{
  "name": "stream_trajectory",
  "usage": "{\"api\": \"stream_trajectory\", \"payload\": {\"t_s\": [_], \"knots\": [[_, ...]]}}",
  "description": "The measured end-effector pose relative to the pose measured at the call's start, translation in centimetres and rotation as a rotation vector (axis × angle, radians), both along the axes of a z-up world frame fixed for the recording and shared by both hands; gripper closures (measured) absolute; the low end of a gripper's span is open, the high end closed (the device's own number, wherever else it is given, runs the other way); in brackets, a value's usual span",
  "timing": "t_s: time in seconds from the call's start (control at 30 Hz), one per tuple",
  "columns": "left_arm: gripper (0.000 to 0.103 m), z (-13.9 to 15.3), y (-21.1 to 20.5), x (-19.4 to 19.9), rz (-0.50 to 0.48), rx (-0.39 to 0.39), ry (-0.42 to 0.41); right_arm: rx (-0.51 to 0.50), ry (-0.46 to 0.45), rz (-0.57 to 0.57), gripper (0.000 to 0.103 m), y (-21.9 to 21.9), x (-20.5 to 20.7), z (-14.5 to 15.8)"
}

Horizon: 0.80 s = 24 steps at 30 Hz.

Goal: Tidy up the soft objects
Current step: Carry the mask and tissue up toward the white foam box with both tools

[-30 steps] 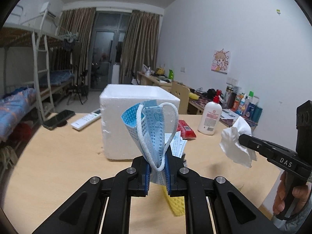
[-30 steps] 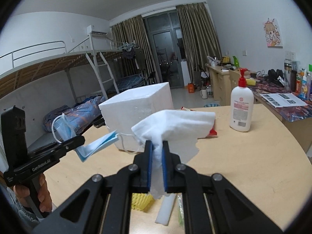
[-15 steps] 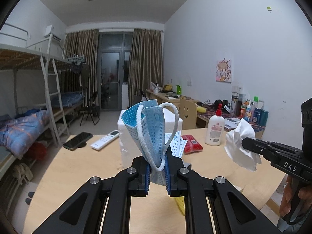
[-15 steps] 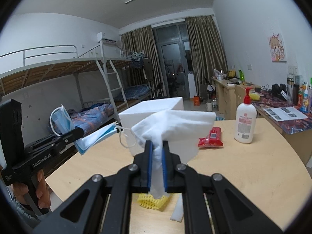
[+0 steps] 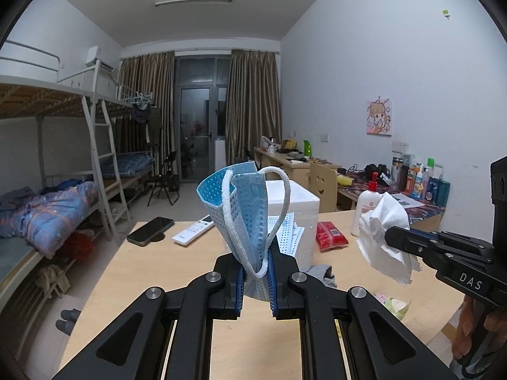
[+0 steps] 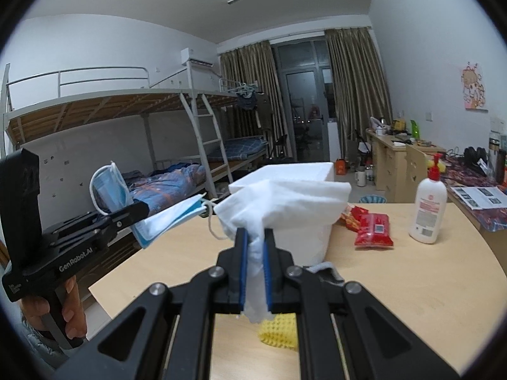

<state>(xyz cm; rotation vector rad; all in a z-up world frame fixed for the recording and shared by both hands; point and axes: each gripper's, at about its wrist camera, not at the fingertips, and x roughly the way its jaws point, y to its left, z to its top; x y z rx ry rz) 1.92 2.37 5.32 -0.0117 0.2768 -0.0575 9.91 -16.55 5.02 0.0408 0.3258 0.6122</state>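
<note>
Above the wooden table (image 5: 177,272), the left gripper (image 5: 255,280) has its fingers clamped on a blue face mask (image 5: 244,209); the right gripper (image 6: 253,266) pinches a white tissue (image 6: 285,199). The open foam box (image 6: 294,174) sits straight ahead of both, apparently nearer the right.
</note>
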Motion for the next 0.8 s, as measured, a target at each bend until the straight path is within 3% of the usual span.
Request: {"api": "stream_trajectory", "payload": {"t_s": [0.33,0.8], "knots": [[0.090,0.7,0.0,1.4,0.009,0.007,0.031,-0.007,0.008,0.010,0.091,0.9,1.4,0.7],[0.090,5.2,-0.5,5.0,-0.006,0.009,0.027,-0.018,-0.032,-0.005,0.091,1.3,4.7,5.2]]}}
